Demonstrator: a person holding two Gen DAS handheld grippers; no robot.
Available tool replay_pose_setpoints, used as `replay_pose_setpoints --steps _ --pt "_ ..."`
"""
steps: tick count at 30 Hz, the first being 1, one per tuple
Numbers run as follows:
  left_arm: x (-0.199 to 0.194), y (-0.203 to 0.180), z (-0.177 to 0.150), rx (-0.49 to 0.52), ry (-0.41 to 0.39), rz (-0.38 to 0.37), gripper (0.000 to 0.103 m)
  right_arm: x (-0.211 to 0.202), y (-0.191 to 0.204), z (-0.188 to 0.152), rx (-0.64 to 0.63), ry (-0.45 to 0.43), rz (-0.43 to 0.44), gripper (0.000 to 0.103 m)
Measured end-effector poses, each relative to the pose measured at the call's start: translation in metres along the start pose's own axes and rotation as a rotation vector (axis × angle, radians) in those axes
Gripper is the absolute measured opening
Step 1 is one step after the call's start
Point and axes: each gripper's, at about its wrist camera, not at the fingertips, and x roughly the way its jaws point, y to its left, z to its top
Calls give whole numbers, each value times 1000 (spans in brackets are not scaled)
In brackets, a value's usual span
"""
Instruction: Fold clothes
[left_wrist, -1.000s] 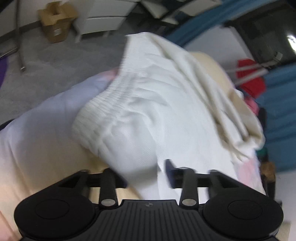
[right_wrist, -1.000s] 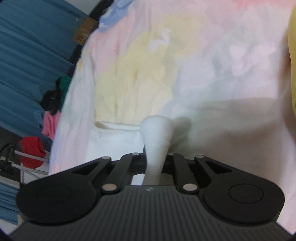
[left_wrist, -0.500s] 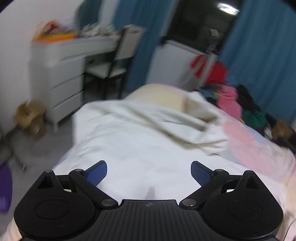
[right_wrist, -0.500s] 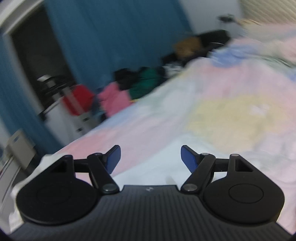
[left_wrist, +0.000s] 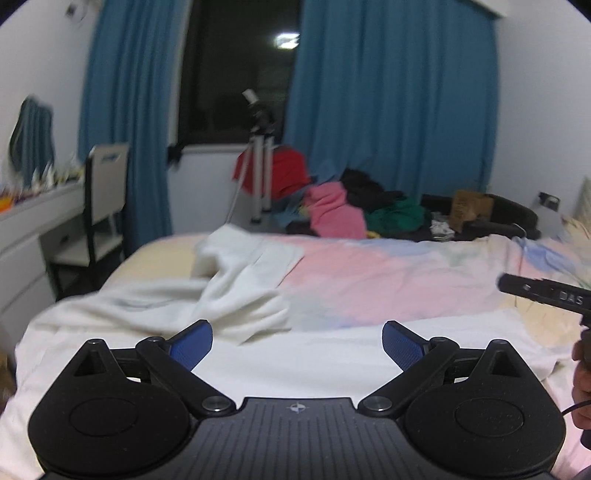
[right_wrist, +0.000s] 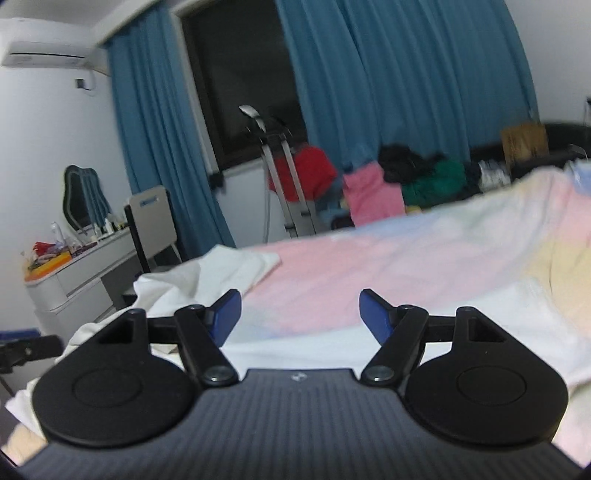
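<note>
Your left tool (left_wrist: 297, 341) and right tool (right_wrist: 300, 313): both spread, empty. Risk: white garment (left_wrist: 229, 291) lies rumpled; careless pinch folds creases in.

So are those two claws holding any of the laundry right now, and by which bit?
No, neither. The left claw and right claw both stand open with nothing between them; the white garment lies loose on the bed.

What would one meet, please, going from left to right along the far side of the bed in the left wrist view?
White chair → tripod → red garment → pink garment → green garment → cardboard box.
</note>
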Motion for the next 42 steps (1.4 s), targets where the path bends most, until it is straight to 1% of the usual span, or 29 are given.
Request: replay_pose_setpoints --steps 4,7,8,10,13,15,17,20,22,25,27,31,33,35,38,39,42 --pt "29 -16 5 24 3 -40 100 5 -5 -5 19 -44 -12 74" --pt "47 -18 4 18 -1 -46 100 9 1 -14 -25 -60 -30 74" --pt "53 -17 2 9 -1 -50 100 12 3 -17 -43 -60 -46 74" --pt "65 -12 -6 -15 8 -59 100 15 5 -20 -50 -63 -17 73" --pt "82 -2 -18 -37 32 -60 100 22 9 -24 -59 -52 -19 73" --pt "86 3 -20 -40 35 -52 100 31 10 -26 -20 -1 14 74" --pt "80 12 -18 -69 19 -48 100 41 10 -28 23 52 51 74" --pt "70 25 -16 -126 -4 -47 100 65 10 -34 120 165 141 74" --pt "67 34 -14 -171 -15 -49 100 91 18 -33 121 239 176 66" --pt "68 46 -12 -253 -24 -64 100 138 30 -34 143 296 202 63" --pt "75 53 -12 -281 -20 -68 100 175 35 -35 177 328 207 62" --pt "90 66 -19 -252 -46 -40 100 263 47 -36 278 379 208 61" --pt "100 75 -24 -238 -59 -22 100 303 55 -34 296 386 210 61" --pt "115 87 -25 -234 -48 0 100 343 65 -33 308 381 188 61" --pt "135 99 -28 -176 -52 24 100 394 72 -34 339 390 186 61" --pt "142 102 -29 -170 -49 20 100 410 74 -36 346 395 181 61" --pt "165 111 -38 -198 -16 -26 100 449 79 -42 367 386 129 59"
